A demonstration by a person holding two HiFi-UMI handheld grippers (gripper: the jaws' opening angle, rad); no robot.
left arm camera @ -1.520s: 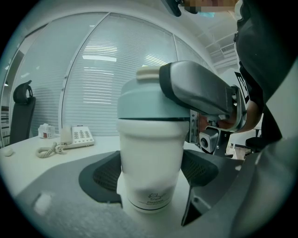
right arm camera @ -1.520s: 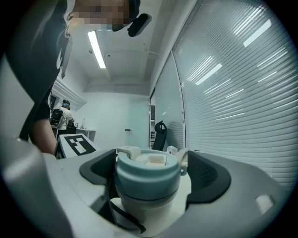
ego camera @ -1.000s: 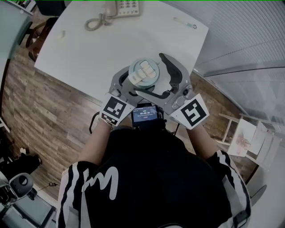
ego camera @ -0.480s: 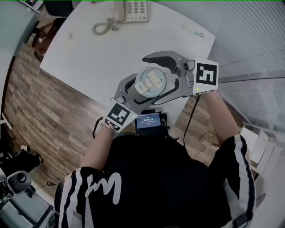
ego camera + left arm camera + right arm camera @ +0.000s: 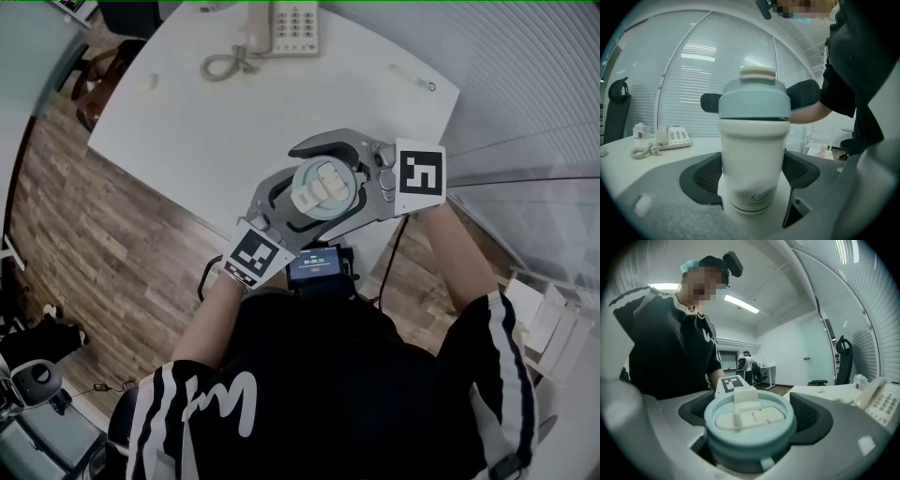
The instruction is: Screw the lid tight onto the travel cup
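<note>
The left hand-held gripper (image 5: pixel 752 174) is clenched on the white body of the travel cup (image 5: pixel 751 140), one pad pressed against each side. It holds the cup upright above the near edge of the bench (image 5: pixel 187 122). Its position matches the frame of one second ago.

The right hand-held gripper (image 5: pixel 749 409) has changed position. One second ago it lay beside the left unit on the near side of the cup, with its marker cube (image 5: pixel 421 177) close to the person. It has since swung round to the right of the cup and now points left across the top.

Its jaws have just been opening and now stand released. The pale blue lid (image 5: pixel 749 425) sits between them, with a pad close beside it on each side. The lid sits on the mouth of the cup.

The telephone (image 5: pixel 286 23) stands at the far edge of the bench, well apart from the cup.
</note>
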